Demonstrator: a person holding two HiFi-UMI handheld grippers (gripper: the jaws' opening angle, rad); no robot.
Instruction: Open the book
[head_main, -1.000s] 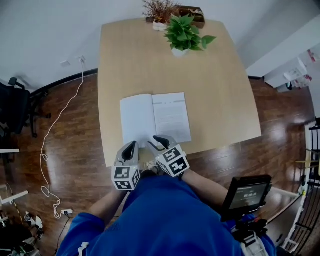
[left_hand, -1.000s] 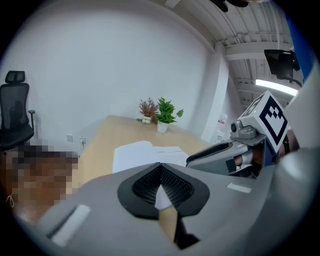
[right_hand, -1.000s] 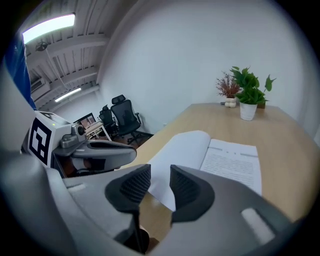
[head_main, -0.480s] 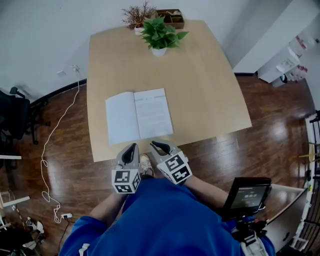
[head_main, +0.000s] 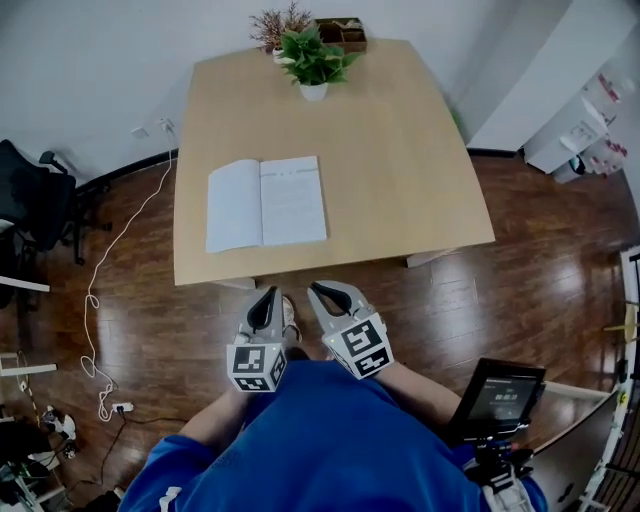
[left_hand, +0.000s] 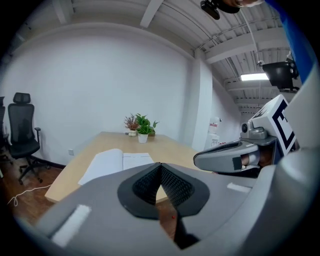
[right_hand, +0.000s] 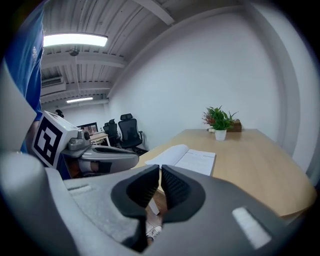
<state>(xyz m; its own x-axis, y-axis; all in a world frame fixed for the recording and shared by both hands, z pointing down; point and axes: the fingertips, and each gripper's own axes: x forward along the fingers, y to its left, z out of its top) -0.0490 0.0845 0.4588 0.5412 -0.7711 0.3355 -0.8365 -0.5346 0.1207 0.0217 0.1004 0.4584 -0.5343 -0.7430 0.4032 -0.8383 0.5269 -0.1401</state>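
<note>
Left gripper (head_main: 265, 298): jaws together. Right gripper (head_main: 325, 293): jaws just closing, nearly together, nothing between. Both side by side.

Soft, even light fills the head view. The table (head_main: 400, 150) carries almost no shadow, while the wood floor (head_main: 560, 260) shows pale glare at 3 o'clock. The book (head_main: 265, 203) has bright white pages, its print too small to read. Straight edges bow toward the rim. Both gripper views sit inside a dark round vignette. A ceiling lamp (right_hand: 75, 40) glows at 10 o'clock in the right gripper view, and another lamp (left_hand: 255, 77) at 2 o'clock in the left. The nearest foreground is soft.
</note>
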